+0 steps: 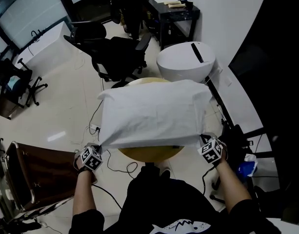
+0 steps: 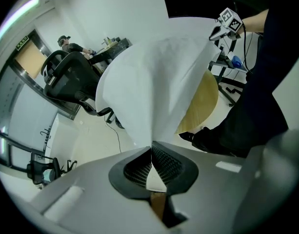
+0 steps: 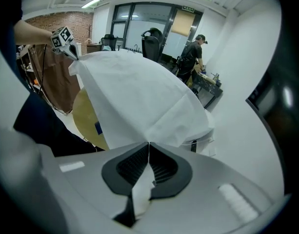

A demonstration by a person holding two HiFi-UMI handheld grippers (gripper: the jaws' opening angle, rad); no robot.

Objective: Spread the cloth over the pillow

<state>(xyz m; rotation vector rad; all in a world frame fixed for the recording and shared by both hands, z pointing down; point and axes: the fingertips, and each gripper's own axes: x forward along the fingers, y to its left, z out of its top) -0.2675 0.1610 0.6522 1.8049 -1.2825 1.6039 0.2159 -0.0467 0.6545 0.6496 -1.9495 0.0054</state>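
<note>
So the cloth (image 1: 151,113) is plain white, the round table (image 1: 149,153) mustard yellow, the office chair (image 1: 117,55) up top black.

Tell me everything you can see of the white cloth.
The white cloth is a thin, matte, plain sheet, lightly creased. It lies spread wide and domed, as if over something bulky, on the round yellowish table, covering most of the top; the pillow itself does not show. Its two near corners are lifted off the table and pinched, one in the left gripper, the other in the right gripper, each with its jaws shut on the fabric.
</note>
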